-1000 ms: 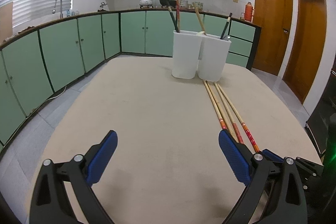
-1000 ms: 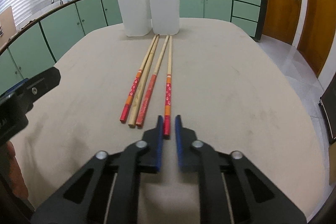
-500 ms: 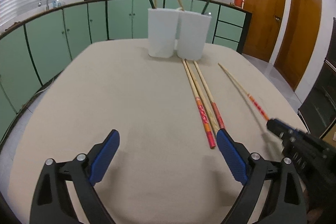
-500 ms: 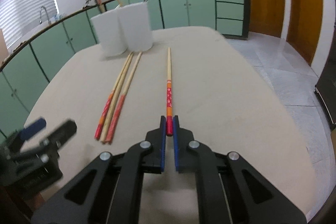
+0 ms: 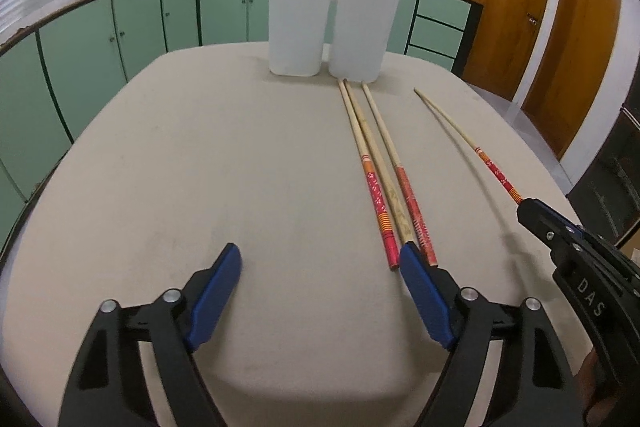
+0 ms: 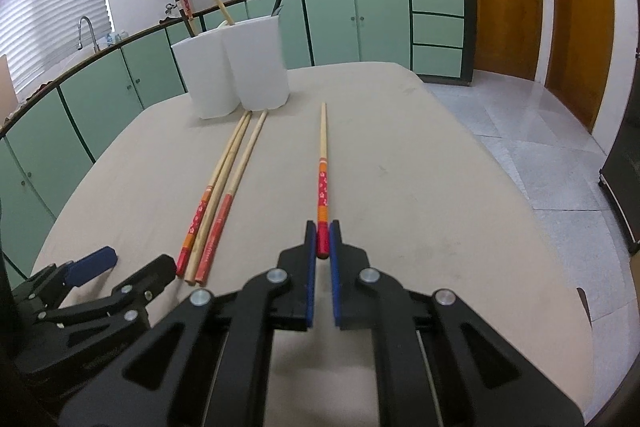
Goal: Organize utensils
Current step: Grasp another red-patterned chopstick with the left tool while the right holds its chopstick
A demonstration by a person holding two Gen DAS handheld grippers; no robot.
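Right gripper (image 6: 323, 241): blue pads pinched on the red butt end of one chopstick (image 6: 322, 163), which runs straight ahead from the jaws, its pale tip pointing toward the far side of the table (image 6: 420, 187); whether the tip touches the tabletop cannot be told. Left gripper (image 5: 320, 263): jaws spread wide, lately narrowing a little, nothing between the pads; its right-hand pad (image 5: 424, 295) sits just at the near ends of the loose chopsticks. Loose chopsticks (image 5: 384, 187): three, lying close together on the table, two with red patterned handles and one plain wooden one between them, their tips reaching to the foot of the right container. Containers: two white tubs, left container (image 5: 298, 27) and right container (image 5: 362, 33), touching side by side at the far end of the table, each holding upright utensils, among them dark sticks, a red one and a wooden one. Table: beige, rounded corners. Surroundings: green cabinets (image 6: 360, 23) along the wall, brown doors (image 5: 508, 7) at right.
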